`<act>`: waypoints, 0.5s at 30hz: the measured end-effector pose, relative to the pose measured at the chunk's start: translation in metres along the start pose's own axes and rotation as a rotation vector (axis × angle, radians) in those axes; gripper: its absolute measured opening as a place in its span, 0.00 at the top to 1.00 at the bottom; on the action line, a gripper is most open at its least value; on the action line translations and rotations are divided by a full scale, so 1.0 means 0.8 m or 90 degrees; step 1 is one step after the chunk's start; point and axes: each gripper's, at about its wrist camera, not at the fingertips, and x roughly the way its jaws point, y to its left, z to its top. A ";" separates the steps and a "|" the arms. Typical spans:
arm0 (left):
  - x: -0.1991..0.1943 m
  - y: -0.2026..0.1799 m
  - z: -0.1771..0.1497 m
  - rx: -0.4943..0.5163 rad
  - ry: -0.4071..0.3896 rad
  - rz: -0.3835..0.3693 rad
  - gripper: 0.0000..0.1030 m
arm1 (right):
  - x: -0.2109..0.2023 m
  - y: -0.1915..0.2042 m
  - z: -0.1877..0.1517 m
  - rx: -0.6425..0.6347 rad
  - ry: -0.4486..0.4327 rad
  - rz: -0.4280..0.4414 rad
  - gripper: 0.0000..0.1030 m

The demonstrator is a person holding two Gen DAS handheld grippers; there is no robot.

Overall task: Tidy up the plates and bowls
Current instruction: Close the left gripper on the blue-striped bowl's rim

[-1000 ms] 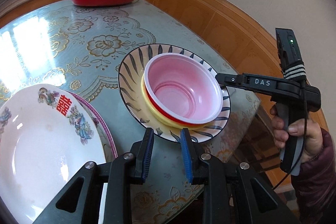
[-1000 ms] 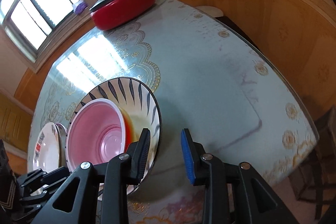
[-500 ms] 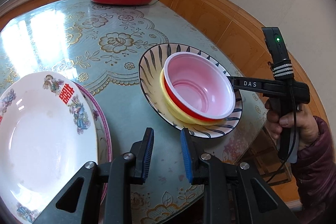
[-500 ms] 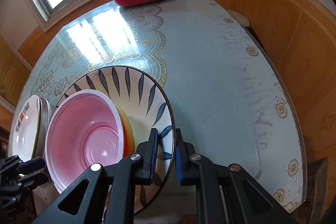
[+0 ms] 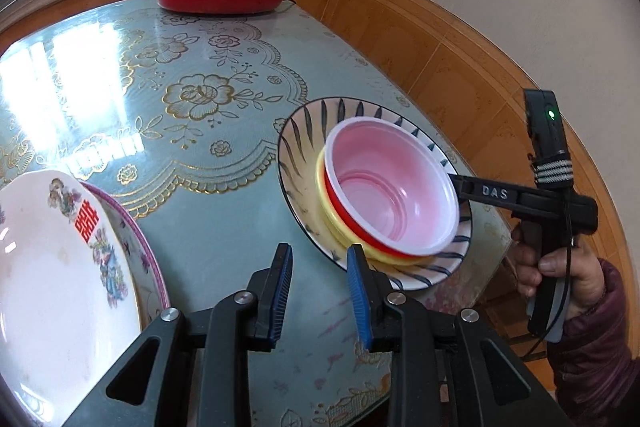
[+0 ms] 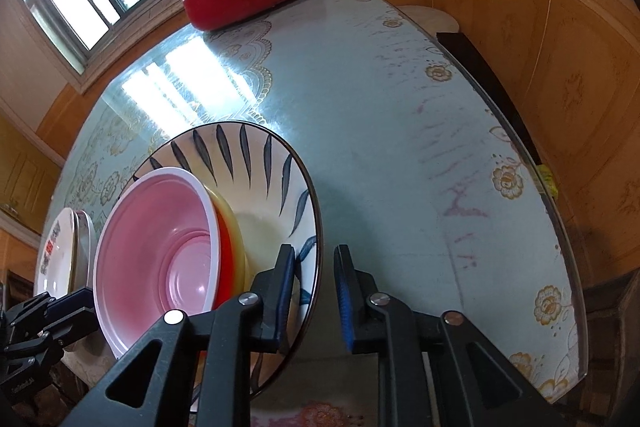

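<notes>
Opening again after a brief pinch, the right hand-held gripper now has its jaws parting around the rim of the striped plate, the rim lying between the pads with no clear pressure on it. A second ago those jaws stood wider and farther from the plate, then nearly met; the grip looks released or being reset, so the plate is probably staying where it is for now. The left hand-held gripper hovers over bare tabletop with its jaws slightly spread and widening, nothing between them, having drifted sideways. Near the tabletop's right edge, the striped plate carries a yellow bowl with a red bowl, pink inside and white-rimmed, nested in it. A white plate with red characters sits stacked on a purple-rimmed plate at the left.
</notes>
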 end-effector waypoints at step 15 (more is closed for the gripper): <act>0.038 0.010 0.024 -0.009 0.017 0.022 0.71 | 0.000 0.002 0.004 -0.041 -0.027 0.002 0.78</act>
